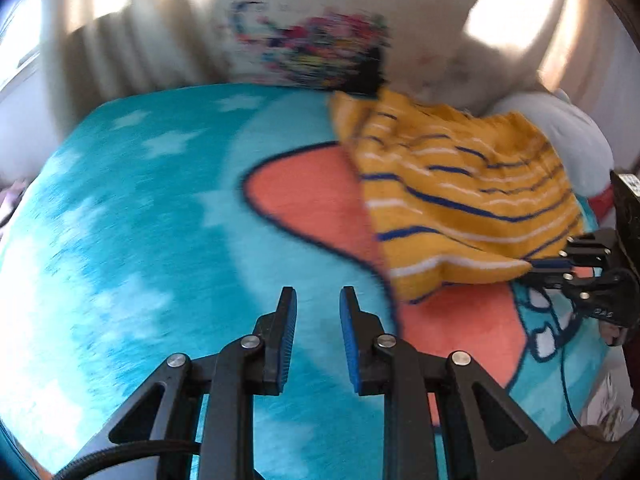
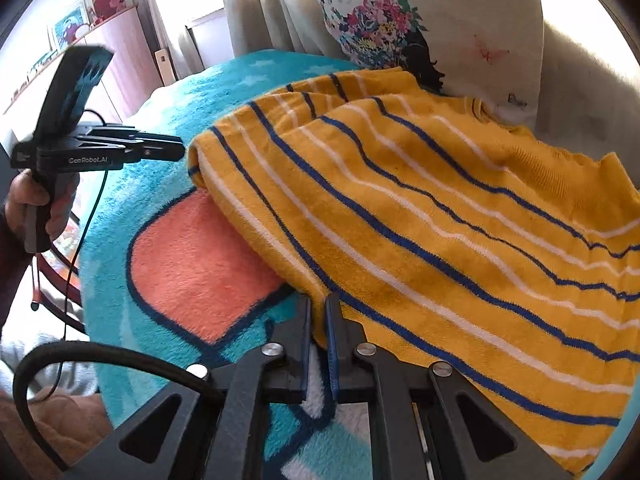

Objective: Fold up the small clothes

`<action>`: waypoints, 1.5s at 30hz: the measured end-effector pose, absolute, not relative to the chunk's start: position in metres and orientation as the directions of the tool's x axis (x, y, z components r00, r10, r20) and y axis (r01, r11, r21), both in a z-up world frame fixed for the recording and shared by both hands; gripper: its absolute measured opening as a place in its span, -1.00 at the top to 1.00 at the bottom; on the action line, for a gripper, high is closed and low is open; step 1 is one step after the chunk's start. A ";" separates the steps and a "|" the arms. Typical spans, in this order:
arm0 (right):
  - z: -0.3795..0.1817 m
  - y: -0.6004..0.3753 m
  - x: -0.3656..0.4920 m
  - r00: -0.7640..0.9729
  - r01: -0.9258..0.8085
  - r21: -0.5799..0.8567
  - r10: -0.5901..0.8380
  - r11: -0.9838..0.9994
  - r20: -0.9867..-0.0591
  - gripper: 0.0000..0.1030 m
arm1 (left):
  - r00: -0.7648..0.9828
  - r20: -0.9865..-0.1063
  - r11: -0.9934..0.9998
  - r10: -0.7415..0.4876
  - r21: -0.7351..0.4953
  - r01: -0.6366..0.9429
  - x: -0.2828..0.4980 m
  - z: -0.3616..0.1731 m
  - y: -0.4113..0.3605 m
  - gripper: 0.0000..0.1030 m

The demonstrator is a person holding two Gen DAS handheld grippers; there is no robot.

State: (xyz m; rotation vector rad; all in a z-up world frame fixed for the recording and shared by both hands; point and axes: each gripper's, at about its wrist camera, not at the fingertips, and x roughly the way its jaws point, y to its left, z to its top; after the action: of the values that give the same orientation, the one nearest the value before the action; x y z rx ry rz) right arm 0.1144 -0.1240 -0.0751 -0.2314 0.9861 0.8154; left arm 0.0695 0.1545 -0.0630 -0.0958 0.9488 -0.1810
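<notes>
A yellow sweater (image 2: 420, 220) with blue and white stripes lies bunched on a turquoise blanket (image 2: 160, 152). It also shows in the left wrist view (image 1: 452, 200) at the right. My right gripper (image 2: 319, 304) is shut on the sweater's near edge and holds a fold of it between the pads. It shows from the side in the left wrist view (image 1: 532, 266). My left gripper (image 1: 318, 296) is open and empty above bare blanket (image 1: 140, 220), left of the sweater. It also appears in the right wrist view (image 2: 180, 150), just left of the sweater's folded end.
A white pillow (image 2: 432, 20) with a floral print leans at the bed's head, behind the sweater. Curtains and bright windows are behind it. A wooden cabinet (image 2: 124, 60) with pictures stands to the left. A coral patch (image 2: 200, 260) of the blanket lies beside the sweater.
</notes>
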 end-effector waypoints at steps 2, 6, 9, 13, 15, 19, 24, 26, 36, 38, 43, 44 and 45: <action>-0.062 -0.133 0.119 0.263 -0.683 0.245 0.545 0.688 -0.796 0.82 | 0.586 -0.783 0.976 -0.210 -0.201 0.082 0.061 -0.056 0.167 0.58; -0.010 -0.143 0.140 0.344 -0.637 0.323 0.633 0.700 -0.693 0.71 | 0.638 -0.696 0.936 -0.329 -0.328 0.125 0.050 -0.037 0.165 0.37; 0.001 -0.127 0.178 0.401 -0.587 0.334 0.623 0.737 -0.671 0.64 | 0.665 -0.610 0.882 -0.431 -0.440 0.168 0.056 -0.031 0.149 0.01; -0.030 -0.080 0.245 0.389 -0.490 0.351 0.561 0.798 -0.731 0.64 | 0.650 -0.647 0.898 -0.400 -0.419 0.136 0.080 -0.052 0.122 0.00; -0.054 -0.056 0.273 0.363 -0.443 0.354 0.526 0.824 -0.769 0.64 | 0.638 -0.673 0.905 -0.374 -0.415 0.093 0.087 -0.064 0.118 0.00; -0.079 -0.020 0.297 0.297 -0.407 0.423 0.555 0.810 -0.777 0.64 | 0.608 -0.700 0.895 -0.374 -0.445 0.038 0.087 -0.080 0.123 0.00; -0.062 -0.032 0.290 0.331 -0.369 0.525 0.637 0.767 -0.696 0.64 | 0.634 -0.689 0.900 -0.351 -0.436 0.024 0.074 -0.068 0.126 0.00; -0.049 -0.052 0.276 0.358 -0.371 0.550 0.662 0.748 -0.659 0.62 | 0.653 -0.680 0.908 -0.334 -0.417 0.030 0.066 -0.057 0.125 -0.05; -0.012 -0.230 0.153 0.571 -0.326 0.316 0.452 0.891 -0.685 0.20 | 0.647 -0.662 0.878 -0.377 -0.478 0.022 0.066 -0.048 0.126 -0.43; -0.017 -0.253 0.135 0.585 -0.295 0.255 0.385 0.921 -0.713 0.03 | 0.620 -0.680 0.862 -0.391 -0.507 -0.013 0.074 -0.059 0.129 -0.44; -0.035 -0.308 0.078 0.584 -0.220 0.307 0.377 0.926 -0.719 -0.10 | 0.578 -0.681 0.795 -0.451 -0.600 -0.087 0.070 -0.083 0.133 -0.44; -0.041 -0.318 0.068 0.581 -0.196 0.358 0.402 0.913 -0.708 -0.14 | 0.577 -0.675 0.789 -0.460 -0.609 -0.084 0.068 -0.083 0.131 -0.44; -0.047 -0.326 0.062 0.577 -0.176 0.402 0.425 0.899 -0.698 -0.16 | 0.580 -0.666 0.779 -0.470 -0.622 -0.082 0.064 -0.084 0.130 -0.44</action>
State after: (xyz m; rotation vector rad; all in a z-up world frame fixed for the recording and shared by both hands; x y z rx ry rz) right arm 0.0623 -0.3256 -0.0466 0.3039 0.8906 0.3582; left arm 0.0642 0.1299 -0.0843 -0.6599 0.9399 -0.2472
